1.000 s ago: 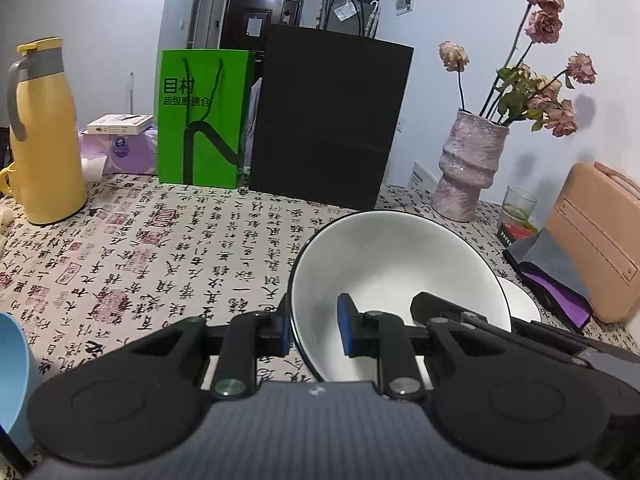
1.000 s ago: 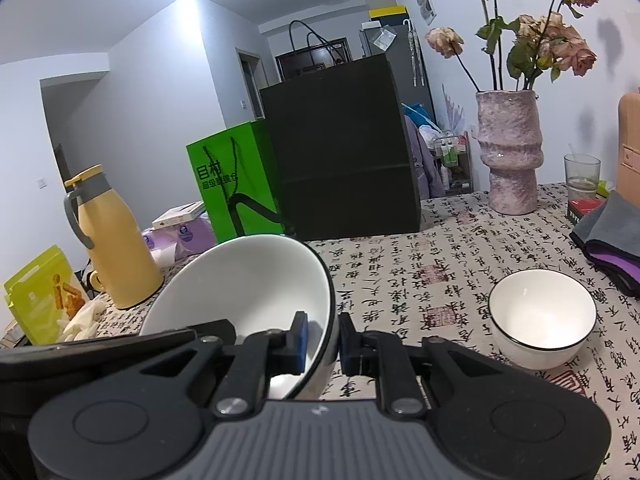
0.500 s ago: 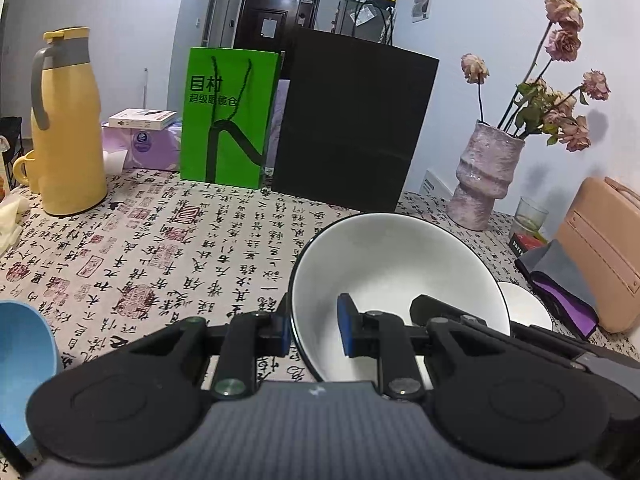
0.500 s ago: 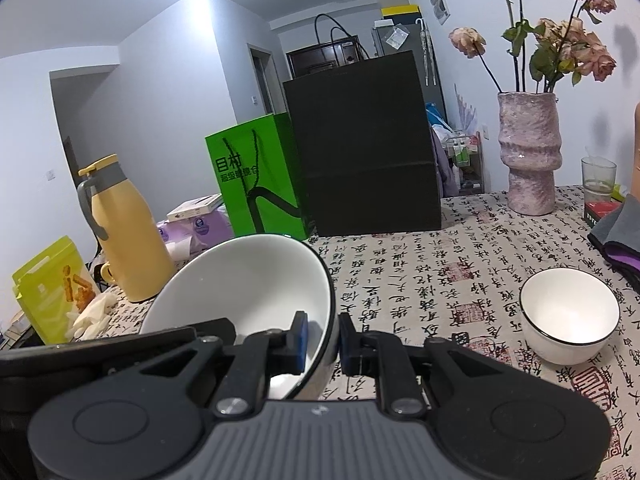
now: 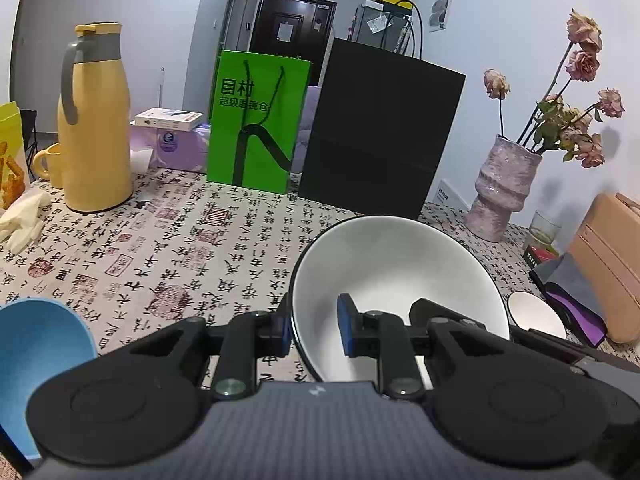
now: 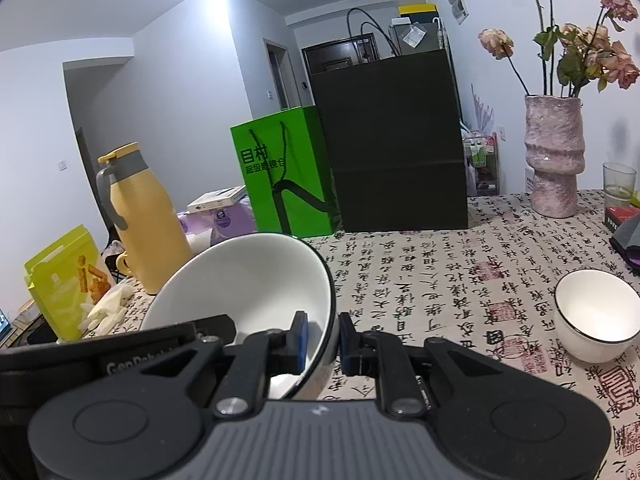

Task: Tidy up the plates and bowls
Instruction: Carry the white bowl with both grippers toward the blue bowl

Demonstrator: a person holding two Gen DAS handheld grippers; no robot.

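A large white bowl with a dark rim (image 5: 396, 272) hangs tilted above the patterned tablecloth, held from both sides. My left gripper (image 5: 312, 324) is shut on its left rim, one blue pad inside and one outside. My right gripper (image 6: 322, 338) is shut on the opposite rim of the same large white bowl (image 6: 248, 280). A small white bowl (image 6: 596, 320) stands on the cloth to the right, also seen as the small white bowl (image 5: 536, 314) behind the big one. A blue bowl (image 5: 36, 352) sits at the near left.
A yellow thermos (image 5: 94, 120), a green paper bag (image 5: 256, 120) and a black bag (image 5: 380, 136) line the back. A pink vase with dried roses (image 5: 506, 188), a glass (image 5: 542, 230) and a tan case (image 5: 608, 256) stand right. White gloves (image 5: 22, 216) lie far left.
Both grippers have carried the large white bowl to the left together; the thermos and bags slid rightward in both views. The grip on both rims is unchanged.
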